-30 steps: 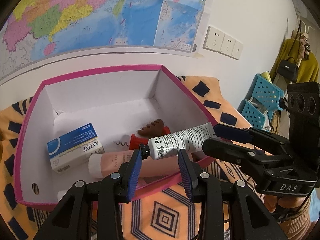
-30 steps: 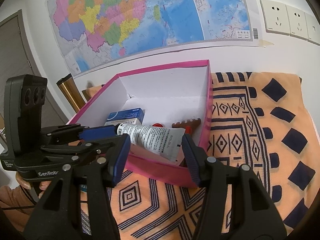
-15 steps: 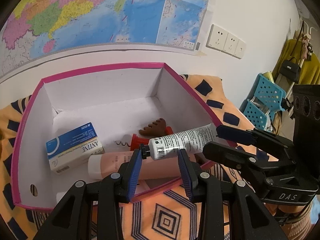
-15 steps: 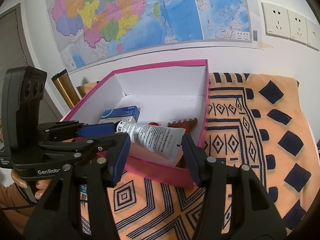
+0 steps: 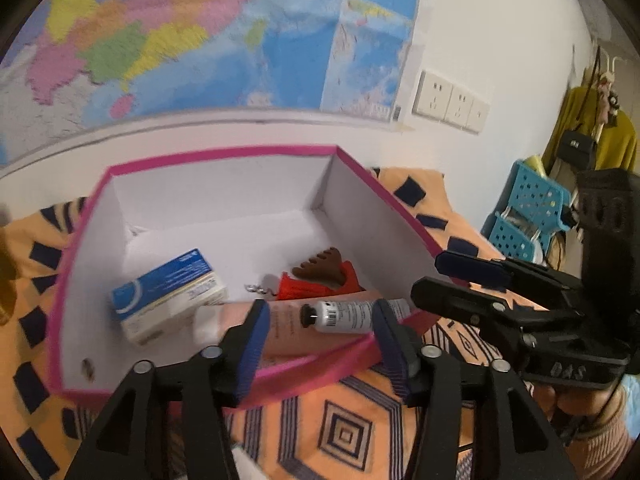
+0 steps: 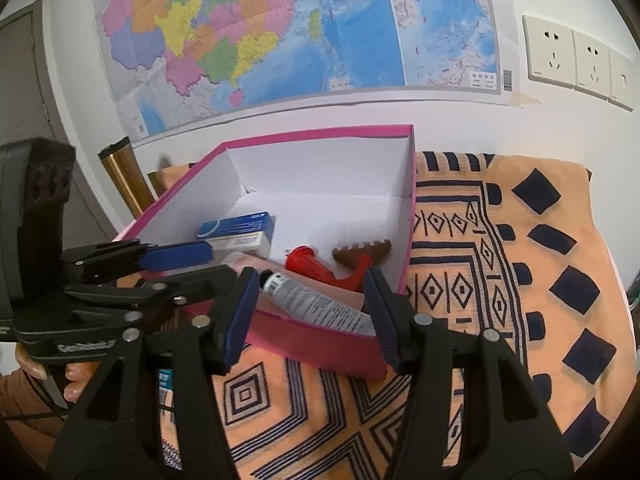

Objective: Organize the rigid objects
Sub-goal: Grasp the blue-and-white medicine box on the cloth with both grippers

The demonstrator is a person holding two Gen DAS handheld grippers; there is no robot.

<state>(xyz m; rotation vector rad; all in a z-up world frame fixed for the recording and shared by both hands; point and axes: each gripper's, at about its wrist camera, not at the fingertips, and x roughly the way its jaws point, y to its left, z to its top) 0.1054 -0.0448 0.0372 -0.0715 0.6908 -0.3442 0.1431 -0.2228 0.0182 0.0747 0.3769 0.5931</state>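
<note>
While both claws hang spread and empty, left gripper and right gripper flank the white tube, lying across a pink tube inside the pink box's near edge, black cap leftward.

A: Box contents?
B: Pink box holds a blue-white carton, a peach tube, a white tube across it, a red-brown toy

A: Grippers?
B: Left gripper spread wide at the near wall; right gripper beside the box's right corner, parted
</note>
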